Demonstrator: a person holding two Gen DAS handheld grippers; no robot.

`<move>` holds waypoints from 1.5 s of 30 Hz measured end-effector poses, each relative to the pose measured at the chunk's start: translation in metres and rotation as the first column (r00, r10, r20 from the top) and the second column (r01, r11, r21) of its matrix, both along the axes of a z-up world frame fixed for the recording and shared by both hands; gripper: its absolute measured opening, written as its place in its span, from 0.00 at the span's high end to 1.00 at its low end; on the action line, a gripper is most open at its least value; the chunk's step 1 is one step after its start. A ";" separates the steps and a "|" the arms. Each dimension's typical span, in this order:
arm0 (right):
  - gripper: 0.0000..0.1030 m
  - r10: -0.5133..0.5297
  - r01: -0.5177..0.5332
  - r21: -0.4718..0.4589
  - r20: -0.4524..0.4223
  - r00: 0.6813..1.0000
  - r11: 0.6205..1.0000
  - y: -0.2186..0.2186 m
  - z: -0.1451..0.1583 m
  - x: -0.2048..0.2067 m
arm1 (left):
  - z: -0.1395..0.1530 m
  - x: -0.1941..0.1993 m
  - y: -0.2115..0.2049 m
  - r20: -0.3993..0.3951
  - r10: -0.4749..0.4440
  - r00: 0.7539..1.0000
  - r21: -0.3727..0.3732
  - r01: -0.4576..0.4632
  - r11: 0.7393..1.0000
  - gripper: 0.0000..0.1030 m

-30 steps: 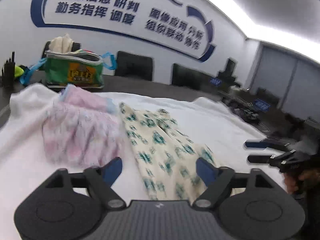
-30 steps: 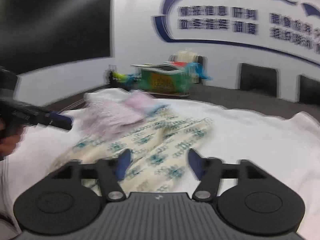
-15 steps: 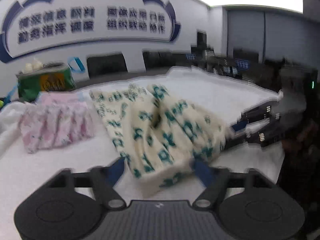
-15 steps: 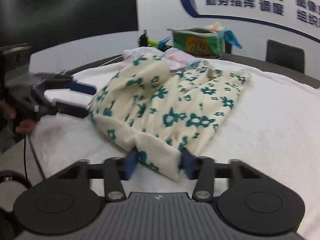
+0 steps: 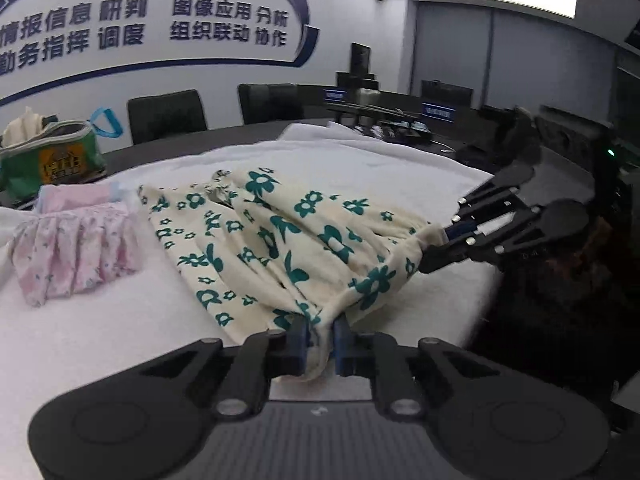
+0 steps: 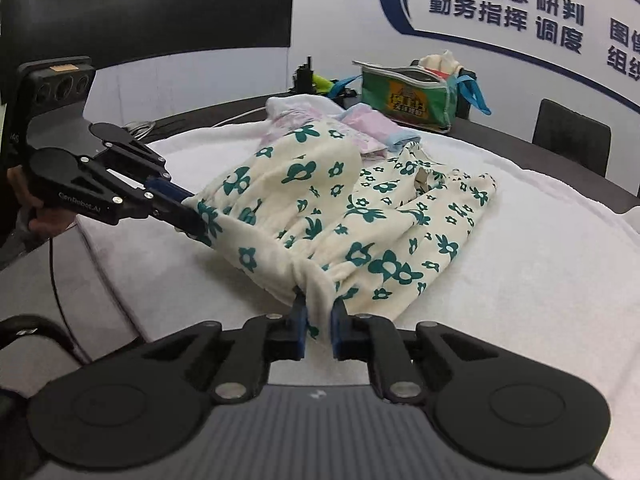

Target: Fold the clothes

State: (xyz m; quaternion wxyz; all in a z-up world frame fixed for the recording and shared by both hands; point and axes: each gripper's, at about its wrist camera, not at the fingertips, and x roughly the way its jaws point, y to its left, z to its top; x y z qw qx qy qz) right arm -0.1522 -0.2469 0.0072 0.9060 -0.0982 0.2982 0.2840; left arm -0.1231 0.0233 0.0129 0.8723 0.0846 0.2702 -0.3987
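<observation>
The cream garment with green flowers (image 5: 280,240) is lying across the white towel-covered table (image 5: 100,340), and its near hem is being lifted off the surface close to the table's near edge. The fabric is sagging between two pinched corners, while the far end with its opening is resting flat toward the middle of the table.

The left gripper (image 5: 320,338) is clamping one bunched corner of the hem, its blue-padded fingers (image 5: 299,338) pressing together with only a fold of cloth between them. The right gripper (image 6: 318,332) is doing the same on the other corner, its fingers (image 6: 298,330) squeezing a twisted wad of the fabric. From the left wrist camera, the right gripper (image 5: 440,248) is reaching in from the right side with the cloth gathered at its tip; from the right wrist camera, the left gripper (image 6: 192,216) is coming in from the left, and a hand (image 6: 44,216) is gripping its handle just off the table's left edge.

Beside the flowered garment, toward the far left part of the table, a pink ruffled garment (image 5: 76,248) is lying folded, touching or nearly touching the flowered one. Beyond the towel, on the dark tabletop by the far edge, a green bag (image 6: 408,94) with blue straps is standing open with pale cloth poking out of it. Dark chairs (image 5: 168,114) are standing along the far side, under a white wall with blue lettering (image 5: 140,28).
</observation>
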 end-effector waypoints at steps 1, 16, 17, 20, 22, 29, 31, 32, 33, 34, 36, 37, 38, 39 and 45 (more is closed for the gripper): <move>0.90 0.006 -0.006 0.000 -0.007 1.000 1.000 -0.002 0.001 -0.008 | 0.000 -0.009 0.000 -0.014 -0.013 1.000 -0.010 0.013 1.000 0.90; 0.30 -0.102 0.093 0.236 0.028 0.994 0.967 -0.041 0.022 -0.042 | -0.002 -0.007 0.023 -0.136 0.076 0.988 -0.277 -0.112 0.954 0.34; 0.29 -0.112 0.107 0.259 0.007 0.994 0.960 -0.040 0.019 -0.033 | -0.004 0.001 0.013 -0.174 0.085 0.981 -0.273 -0.131 0.953 0.35; 0.38 -0.151 0.164 0.260 -0.071 0.986 0.952 -0.032 0.000 -0.001 | -0.015 0.012 -0.017 -0.173 0.089 0.981 -0.215 -0.126 0.969 0.47; 0.97 -0.175 0.202 0.258 -0.123 0.977 0.945 -0.027 -0.012 0.021 | -0.023 0.019 -0.026 -0.191 0.110 0.975 -0.196 -0.148 0.970 0.95; 0.98 -0.258 0.255 0.258 -0.025 0.966 0.932 -0.023 -0.009 0.023 | -0.032 0.044 -0.028 -0.198 0.182 0.963 -0.208 -0.222 0.953 0.93; 0.97 -0.296 0.295 0.192 -0.026 0.955 0.936 -0.017 -0.017 0.030 | -0.046 0.049 -0.032 -0.205 0.194 0.959 -0.184 -0.233 0.955 0.84; 0.96 -0.302 0.303 0.165 -0.036 0.953 0.938 -0.014 -0.024 0.033 | -0.052 0.050 -0.033 -0.201 0.203 0.958 -0.179 -0.239 0.954 0.79; 0.95 -0.301 0.303 0.150 -0.035 0.953 0.941 -0.011 -0.029 0.033 | -0.053 0.048 -0.032 -0.195 0.201 0.960 -0.184 -0.238 0.954 0.79; 0.92 -0.301 0.302 0.134 -0.025 0.953 0.944 -0.009 -0.031 0.033 | -0.054 0.047 -0.031 -0.190 0.200 0.961 -0.190 -0.236 0.953 0.78; 0.75 -0.307 0.302 0.112 0.024 0.952 0.947 -0.007 -0.026 0.027 | -0.056 0.045 -0.030 -0.178 0.198 0.964 -0.202 -0.233 0.951 0.77; 0.64 -0.316 0.306 0.126 0.063 0.947 0.944 -0.009 -0.020 0.022 | -0.057 0.044 -0.029 -0.173 0.197 0.965 -0.207 -0.231 0.951 0.77; 0.64 -0.325 0.310 0.140 0.101 0.940 0.940 -0.010 -0.015 0.018 | -0.058 0.043 -0.028 -0.167 0.196 0.966 -0.213 -0.229 0.950 0.76; 0.64 -0.320 0.299 0.156 0.133 0.938 0.941 -0.010 -0.009 0.013 | -0.058 0.041 -0.028 -0.161 0.195 0.968 -0.219 -0.227 0.949 0.76; 0.65 -0.184 0.159 0.167 0.148 0.972 0.973 0.016 -0.009 0.002 | -0.064 0.034 -0.023 -0.126 0.189 0.974 -0.252 -0.216 0.943 0.76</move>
